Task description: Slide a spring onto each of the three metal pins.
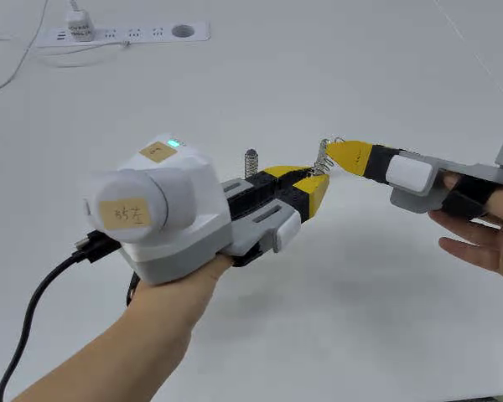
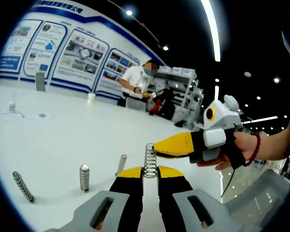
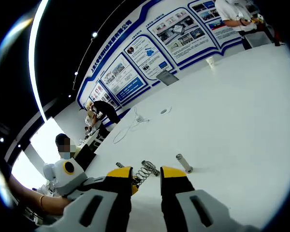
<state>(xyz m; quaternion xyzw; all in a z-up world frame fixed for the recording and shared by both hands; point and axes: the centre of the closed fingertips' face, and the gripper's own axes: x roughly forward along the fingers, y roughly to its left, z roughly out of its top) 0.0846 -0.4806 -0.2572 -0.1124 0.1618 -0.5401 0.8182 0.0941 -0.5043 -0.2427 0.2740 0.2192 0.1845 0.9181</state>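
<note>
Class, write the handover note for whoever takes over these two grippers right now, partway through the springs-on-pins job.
Left gripper: fingers shut on the lower end of a spring.
Right gripper: tips at its upper end, grip unclear.
Done: one sprung pin stands upright.
A coiled piece lies nearby, pin inside unclear.
Left to do: the bare pin needs a spring.

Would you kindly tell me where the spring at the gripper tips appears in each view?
Head view: spring just right of centre, above mid-height.
Left gripper view: spring lower centre, upright.
Right gripper view: spring lower centre, tilted.
Shared landmark: bare pin, left of the spring in the left gripper view, right of it in the right.
</note>
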